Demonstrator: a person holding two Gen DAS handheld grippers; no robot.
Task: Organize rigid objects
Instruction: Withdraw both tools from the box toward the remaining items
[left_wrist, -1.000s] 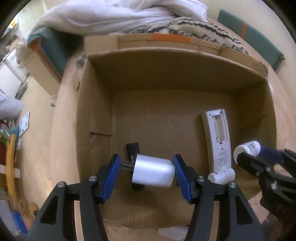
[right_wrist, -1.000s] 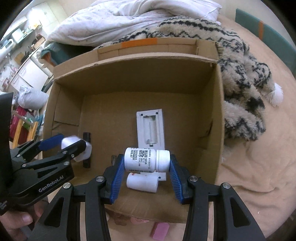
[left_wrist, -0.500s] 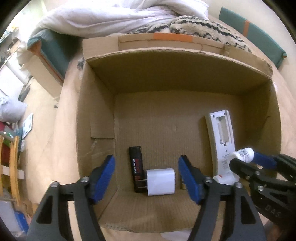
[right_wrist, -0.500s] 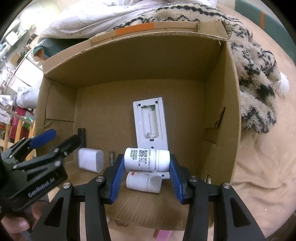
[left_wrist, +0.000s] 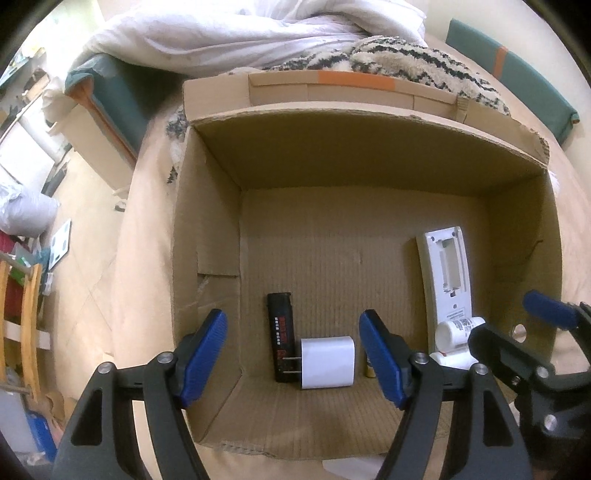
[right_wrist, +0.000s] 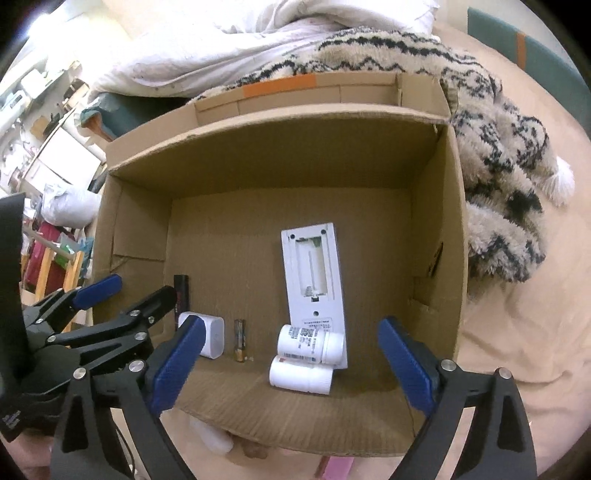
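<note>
both grippers are held spread wide above the near edge of the box (left_wrist: 207, 229), nothing gripped: the left gripper (left_wrist: 293, 356), the right gripper (right_wrist: 290, 363). on the box floor a white charger (left_wrist: 328, 362) is seen touching a black lighter (left_wrist: 281, 334). a battery (right_wrist: 240, 339) lies beside it. two white bottles (right_wrist: 309, 343) (right_wrist: 300, 378) are stacked at the near end of a remote (right_wrist: 314, 280), lying back-up.
</note>
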